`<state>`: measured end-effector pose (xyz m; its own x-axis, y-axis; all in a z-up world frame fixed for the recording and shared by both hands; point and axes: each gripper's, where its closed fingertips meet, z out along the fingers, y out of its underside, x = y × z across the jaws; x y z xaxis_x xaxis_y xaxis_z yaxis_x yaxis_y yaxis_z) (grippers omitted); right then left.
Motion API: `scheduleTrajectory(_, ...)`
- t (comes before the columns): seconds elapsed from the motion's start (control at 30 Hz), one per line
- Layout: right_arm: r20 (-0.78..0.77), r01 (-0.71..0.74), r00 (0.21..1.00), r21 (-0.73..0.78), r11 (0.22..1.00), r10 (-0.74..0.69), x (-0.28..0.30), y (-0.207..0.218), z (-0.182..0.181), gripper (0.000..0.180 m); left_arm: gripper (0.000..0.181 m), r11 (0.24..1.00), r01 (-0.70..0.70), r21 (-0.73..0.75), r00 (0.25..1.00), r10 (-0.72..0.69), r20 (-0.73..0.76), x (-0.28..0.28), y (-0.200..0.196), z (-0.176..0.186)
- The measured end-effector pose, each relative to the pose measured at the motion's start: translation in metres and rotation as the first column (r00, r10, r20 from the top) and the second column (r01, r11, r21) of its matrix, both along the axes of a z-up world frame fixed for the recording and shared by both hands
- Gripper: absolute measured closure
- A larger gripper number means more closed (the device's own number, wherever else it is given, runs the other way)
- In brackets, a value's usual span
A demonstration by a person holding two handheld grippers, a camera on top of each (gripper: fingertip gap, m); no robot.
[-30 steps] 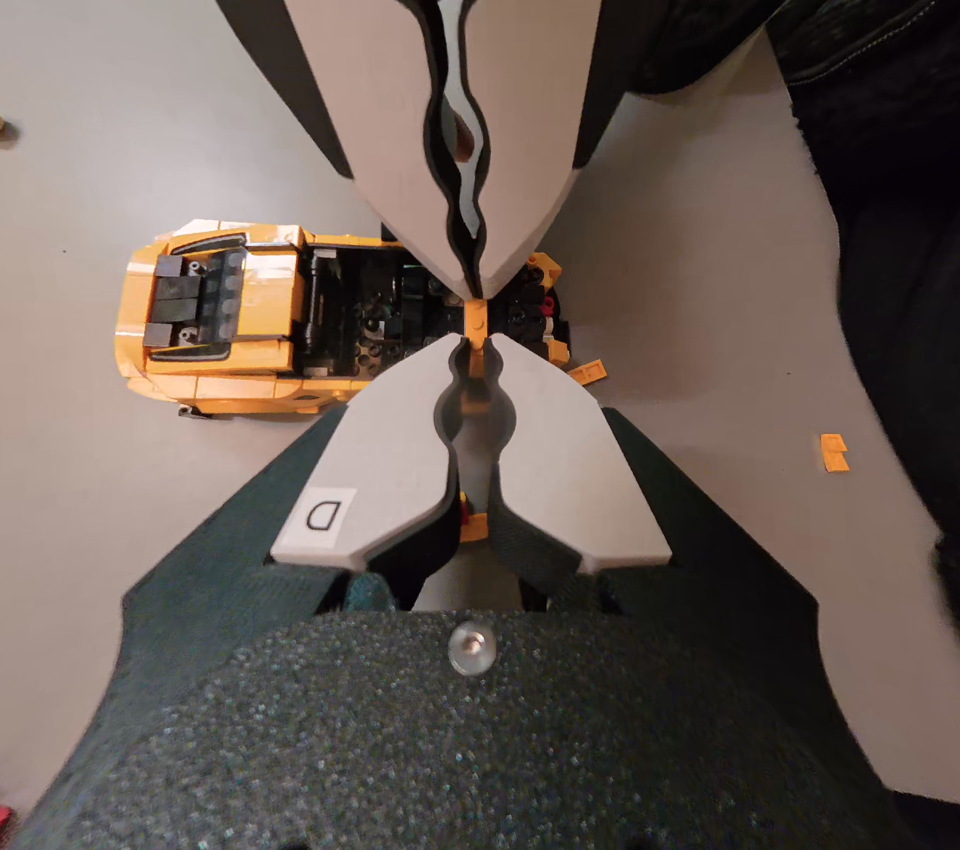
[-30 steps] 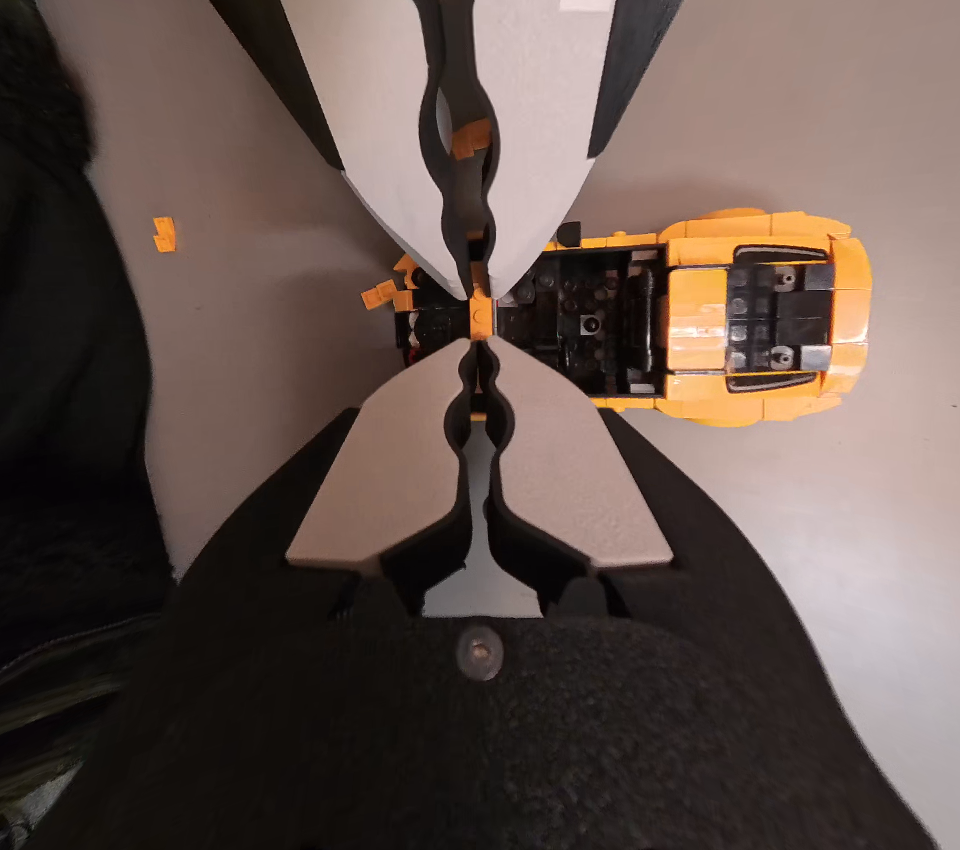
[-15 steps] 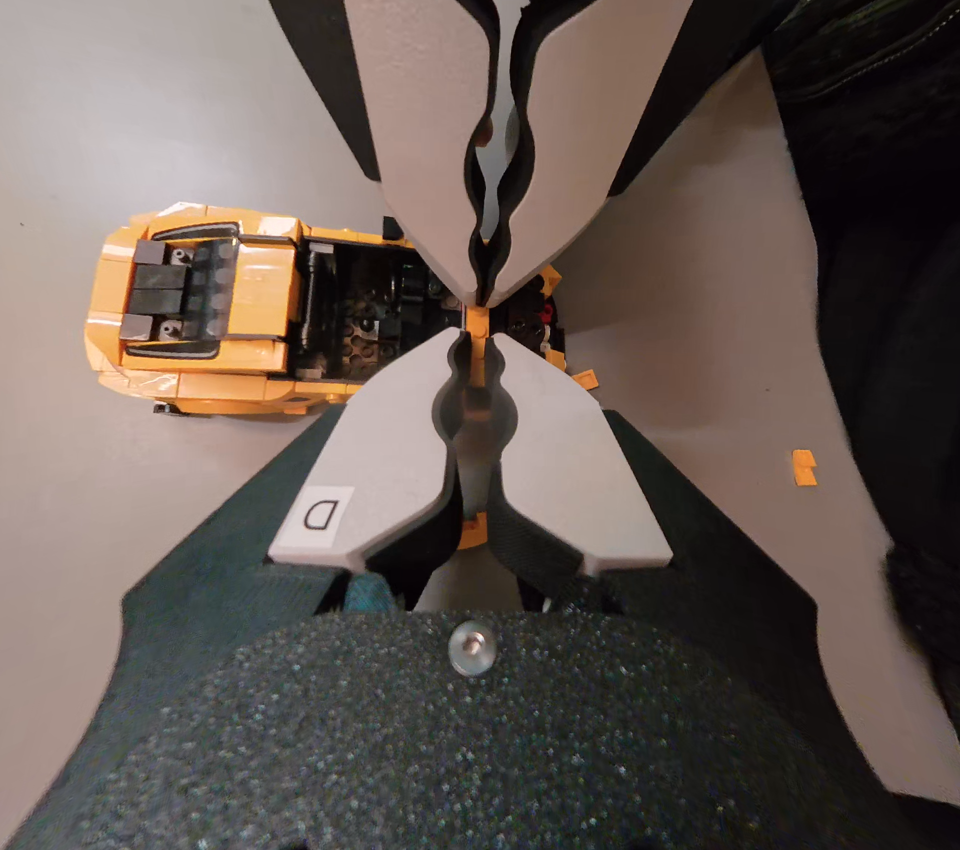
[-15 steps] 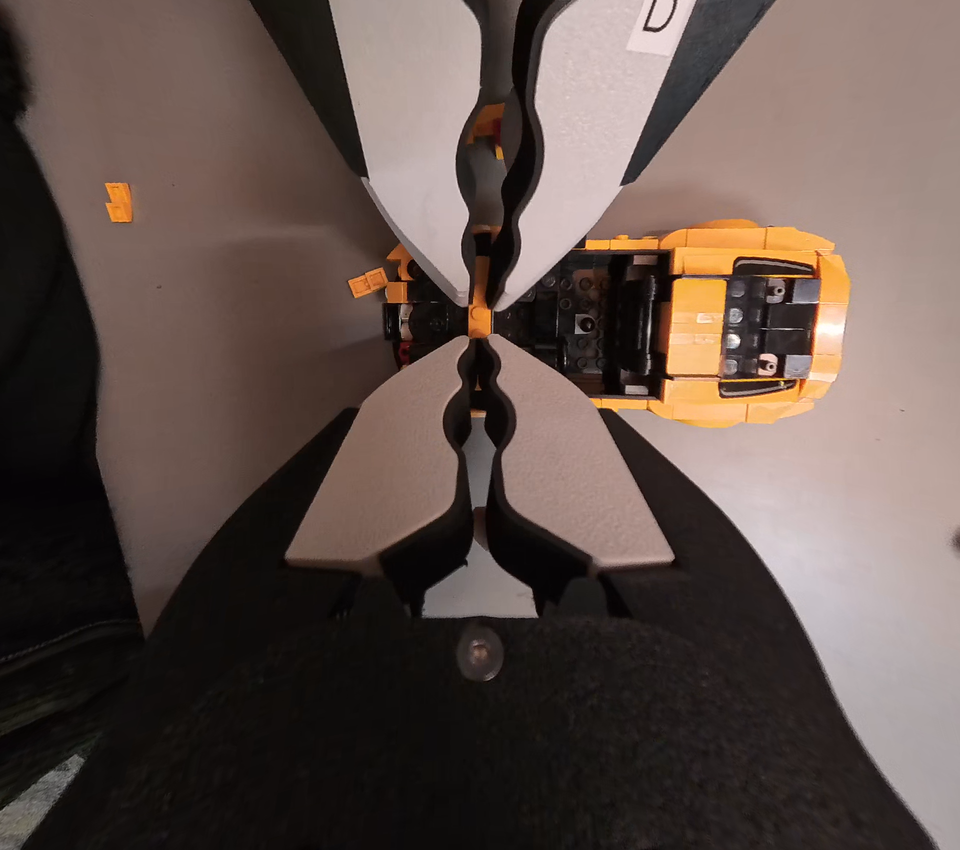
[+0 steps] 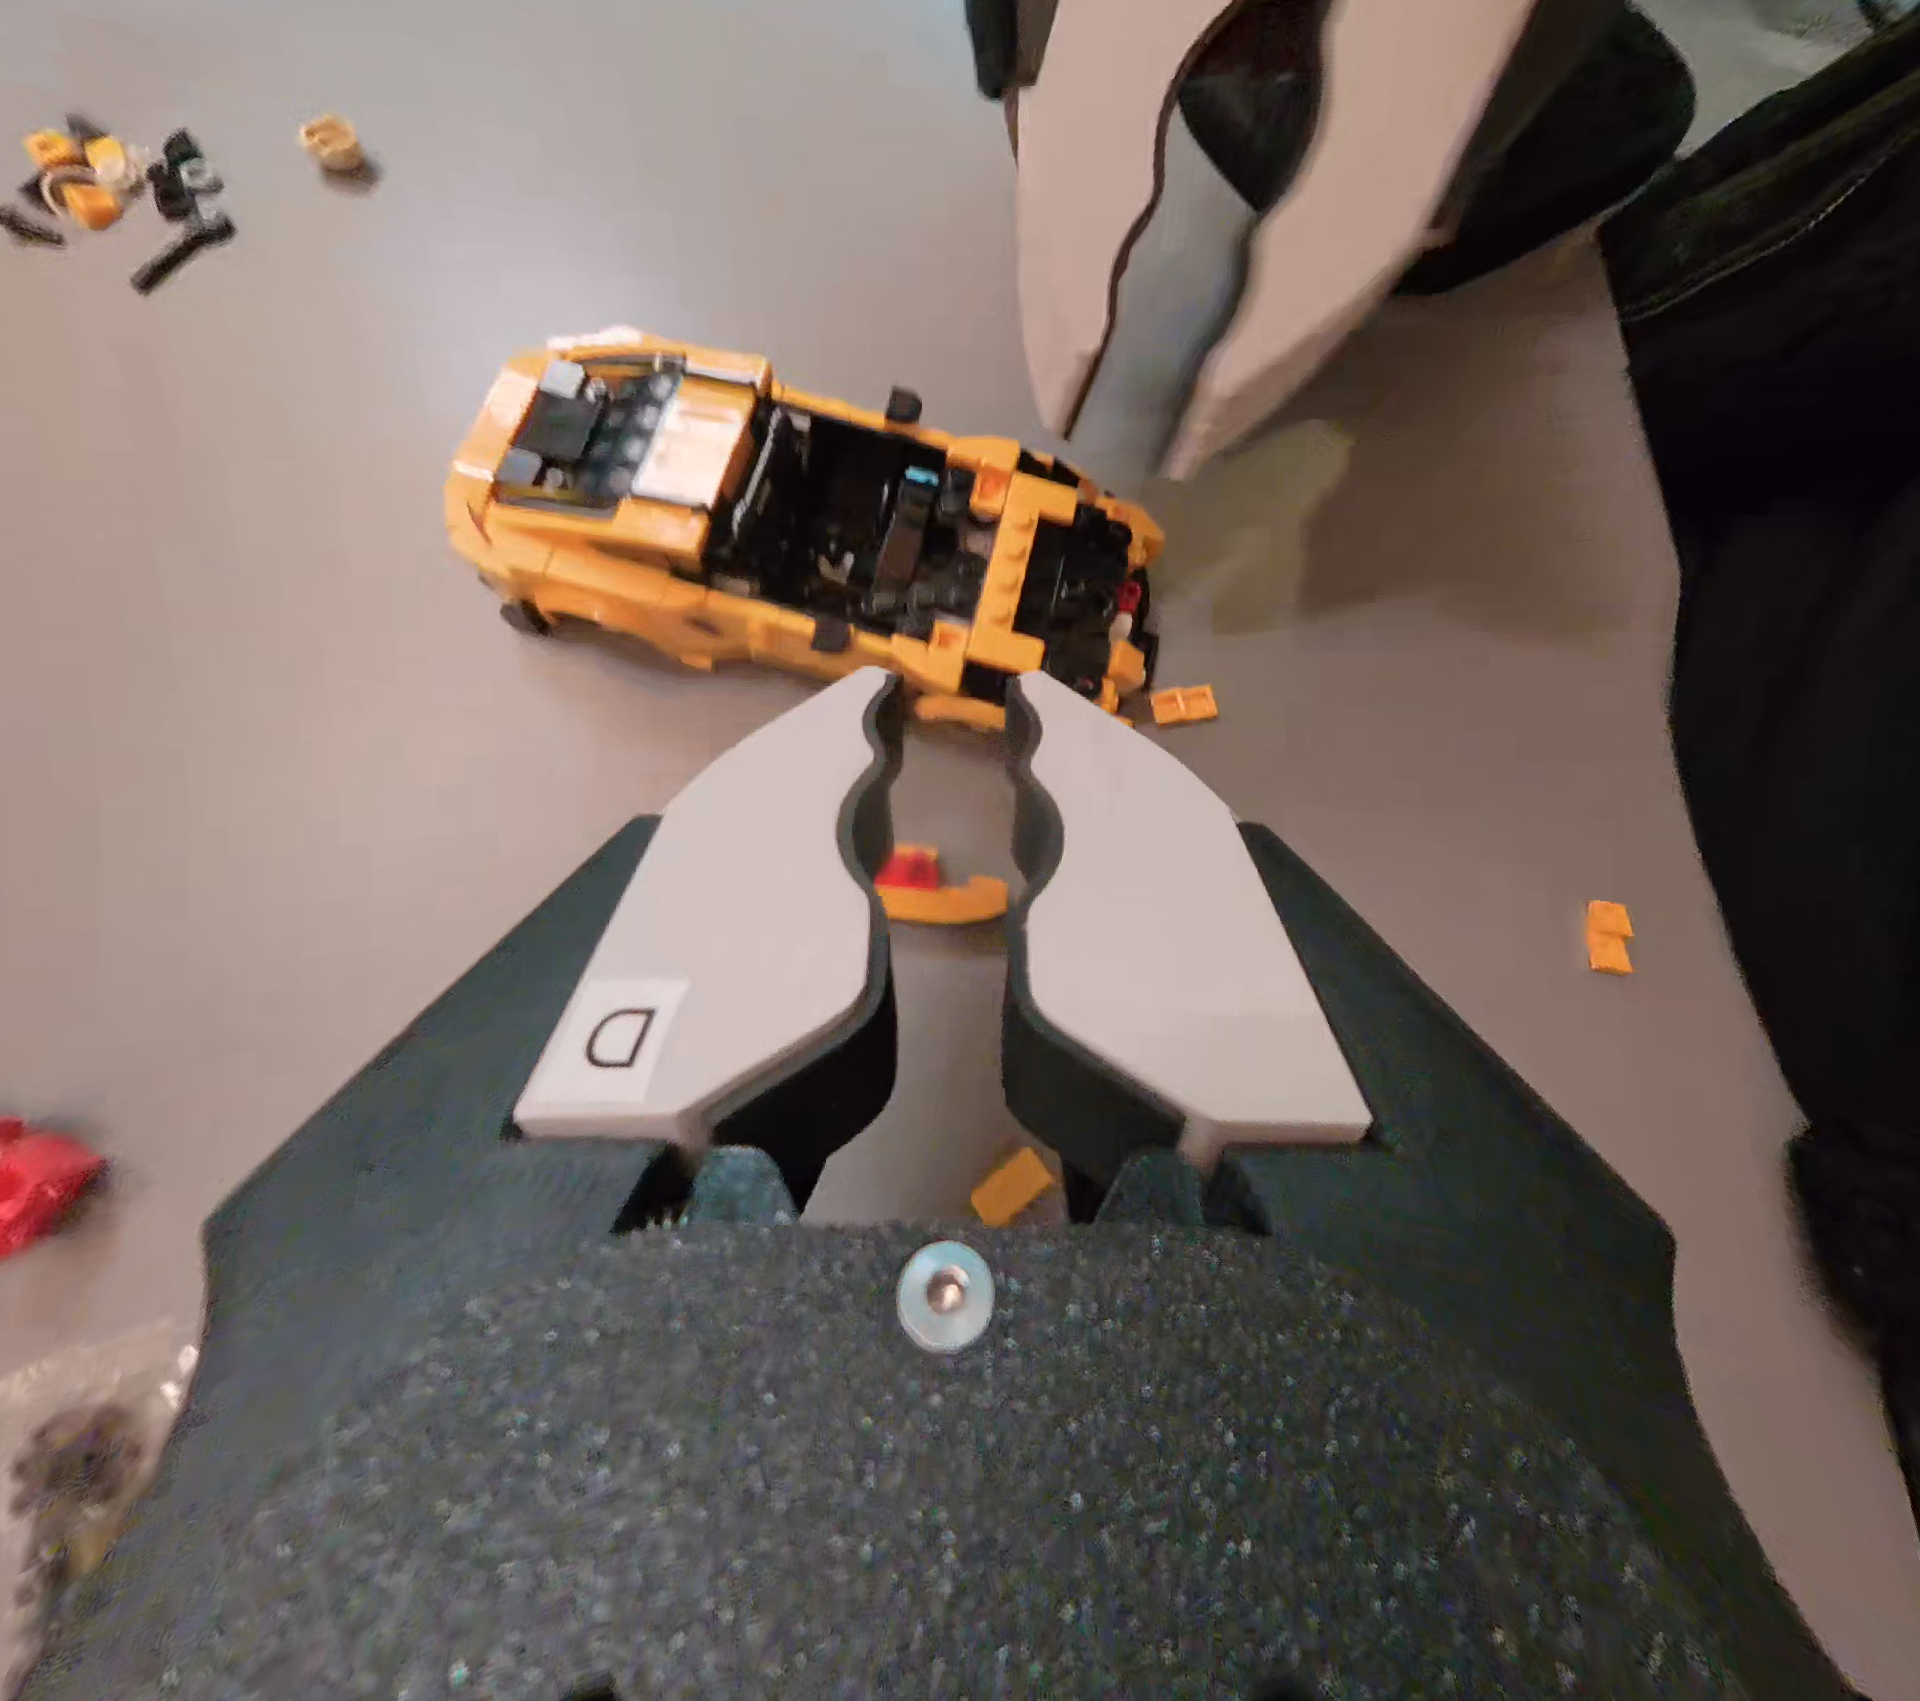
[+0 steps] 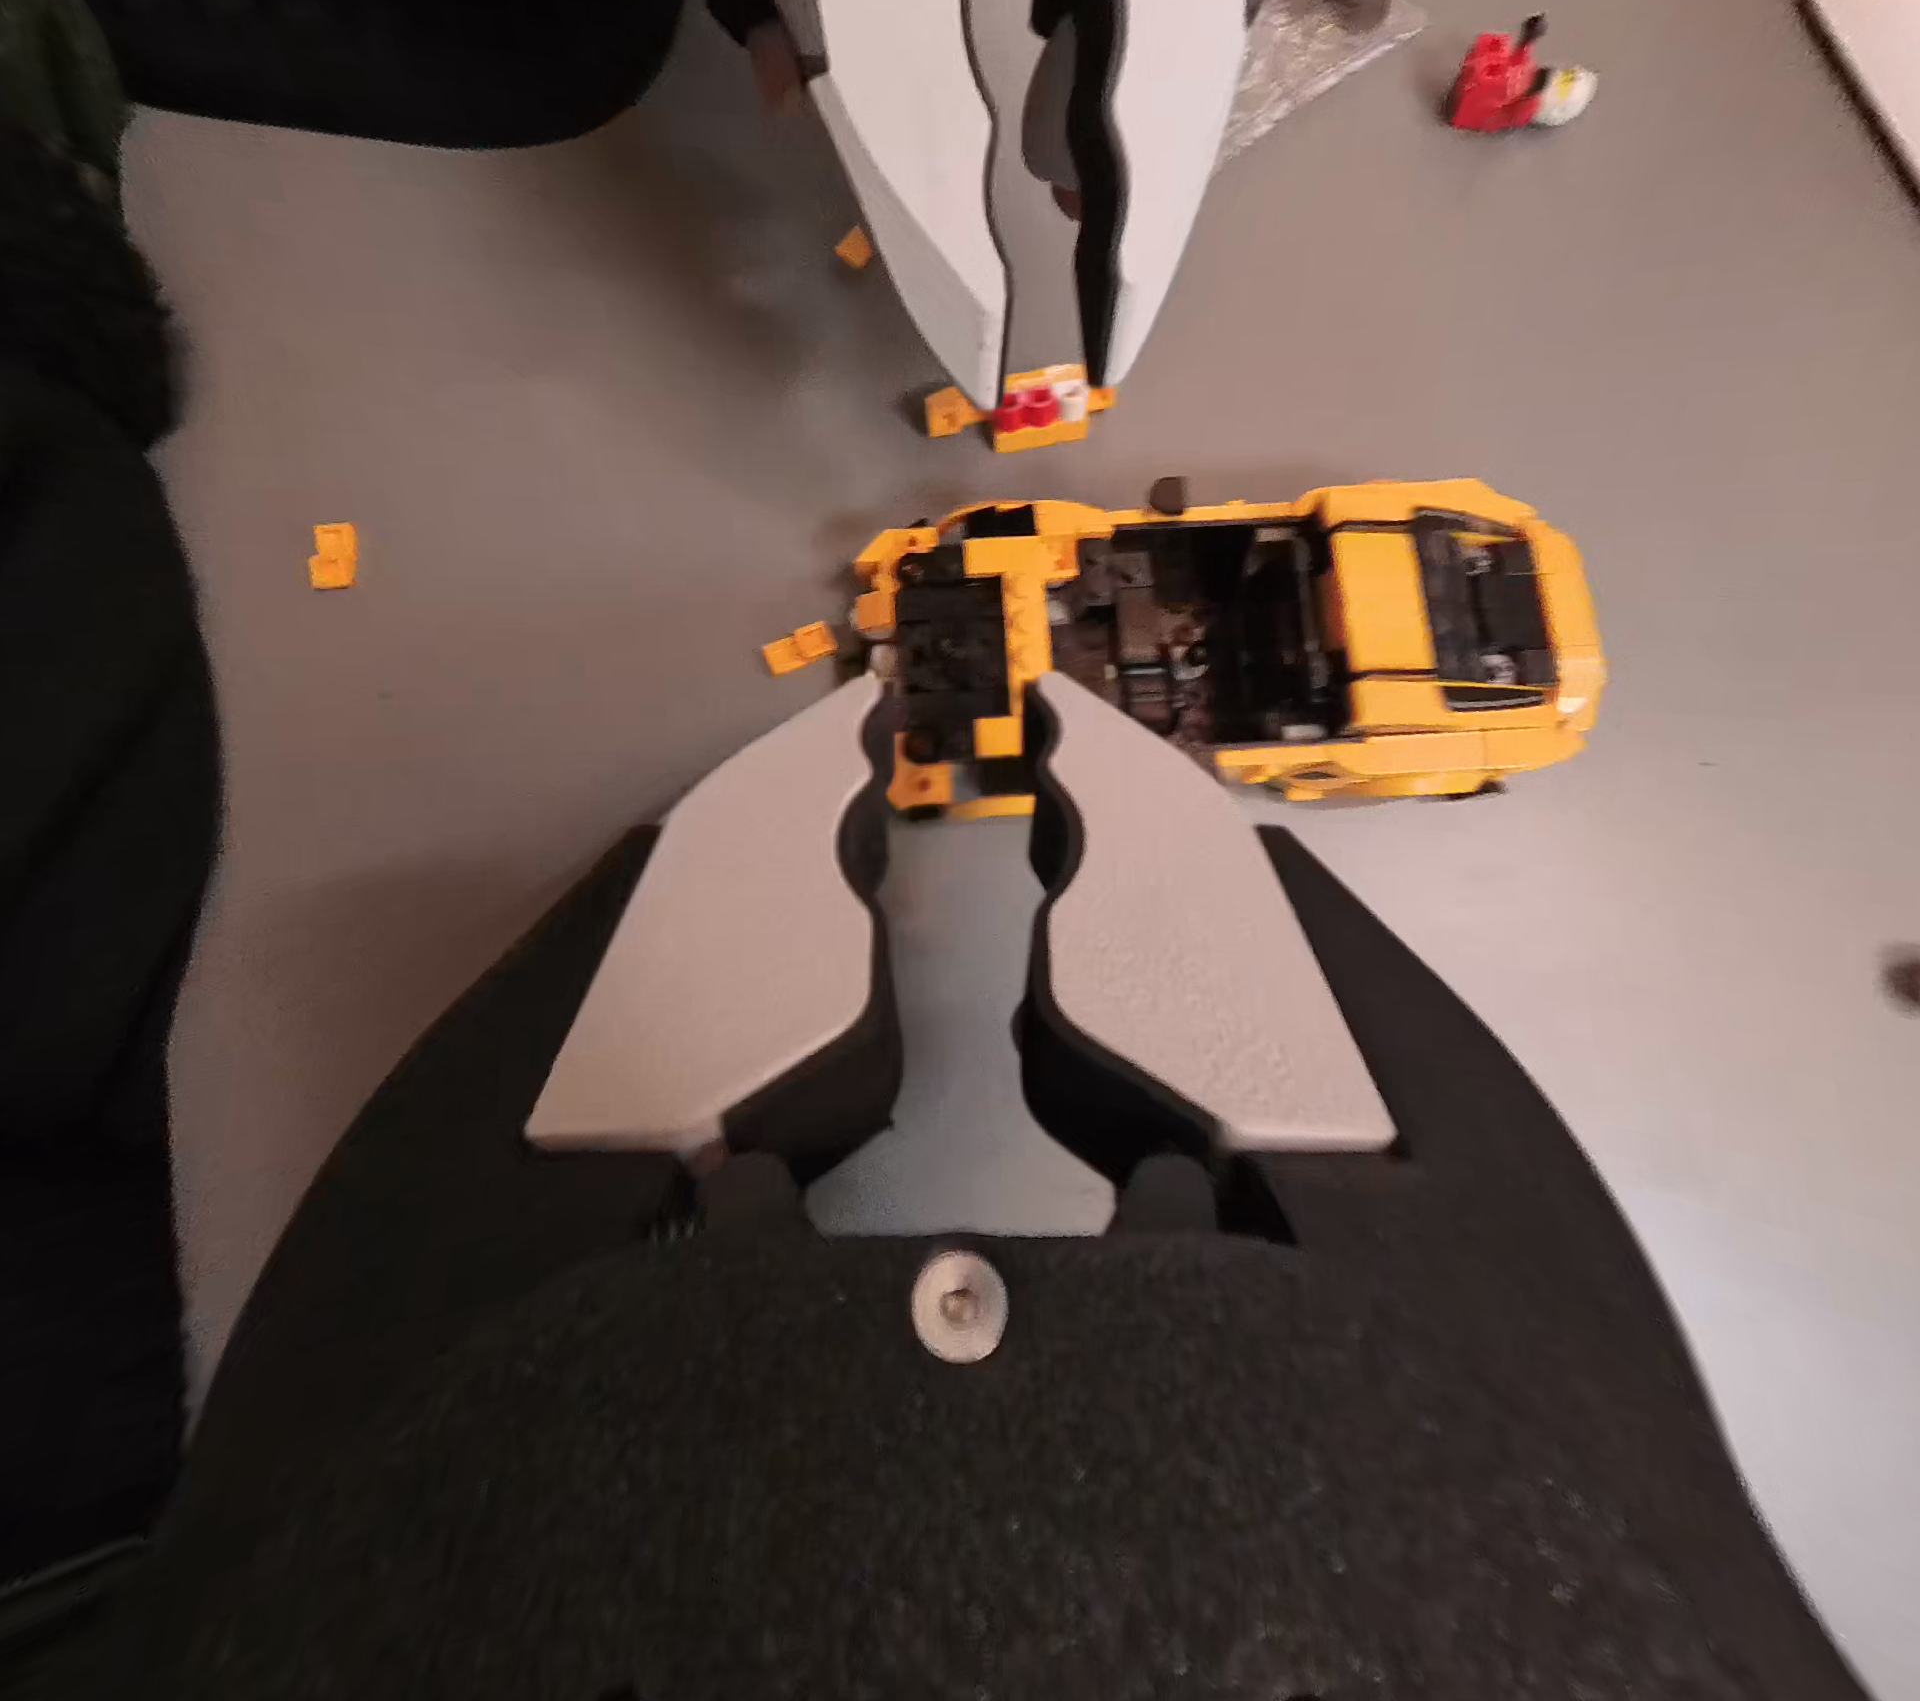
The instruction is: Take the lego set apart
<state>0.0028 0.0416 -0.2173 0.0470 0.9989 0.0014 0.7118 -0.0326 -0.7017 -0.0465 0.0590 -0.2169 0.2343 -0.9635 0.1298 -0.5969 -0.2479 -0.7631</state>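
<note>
The orange lego car [image 5: 623,529] lies on the grey table with its roof off and its black inside showing; it also shows in the right wrist view [image 6: 1382,612]. My left gripper [image 5: 953,690] is open and empty, just short of the car's front. A small orange, red and white piece [image 5: 935,898] lies on the table under its fingers, and shows in the right wrist view [image 6: 1039,415] too. My right gripper [image 6: 956,690] is open and empty over the car's front end. It shows opposite in the left wrist view [image 5: 1122,436].
Loose orange plates [image 5: 1184,704] [image 5: 1608,934] [image 5: 1013,1184] lie around the car's front. A pile of small parts [image 5: 104,186] is at the far left. A red piece [image 6: 1496,82] and a plastic bag [image 6: 1320,20] lie beyond. A person's dark clothing [image 5: 1787,404] borders the table. Across from one pair of fingers to the other is roughly 6 cm. The left tips stand about 15 cm off the red piece [image 6: 1496,82].
Both grippers were shut together on a small orange part at the car's front. Both have opened and drawn back and up. The car has turned, and a small orange-red piece now lies loose.
</note>
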Motion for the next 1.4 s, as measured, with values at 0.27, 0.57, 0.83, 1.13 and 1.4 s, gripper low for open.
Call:
scheduleTrajectory(0.27, -0.033, -0.014, 0.999, 0.156, 0.988, 0.019, -0.007, -0.020, -0.018, 0.160, 0.160, 0.998, -0.033, 0.044, 0.988, 0.039, -0.147, -0.014, -0.035, -0.026)
scheduleTrajectory(0.57, 0.040, 0.087, 0.995, 0.049, 0.995, -0.089, -0.017, -0.045, -0.040, 0.163, 0.164, 0.992, -0.090, 0.092, 0.985, 0.102, -0.139, -0.022, -0.041, -0.034)
scheduleTrajectory(0.83, 0.132, 0.162, 0.978, 0.030, 0.986, -0.164, -0.023, -0.045, -0.047, 0.164, 0.170, 0.966, -0.224, 0.127, 0.971, 0.233, -0.062, -0.049, -0.017, -0.024)
scheduleTrajectory(1.13, 0.189, 0.080, 0.979, 0.007, 0.997, -0.079, -0.041, -0.053, -0.048, 0.172, 0.170, 0.900, -0.402, 0.168, 0.915, 0.400, 0.052, -0.100, 0.005, 0.004)
scheduleTrajectory(1.4, 0.059, -0.006, 0.998, 0.134, 0.991, -0.002, -0.113, -0.021, -0.011, 0.168, 0.165, 0.925, -0.369, 0.093, 0.929, 0.365, 0.059, -0.115, -0.004, 0.000)
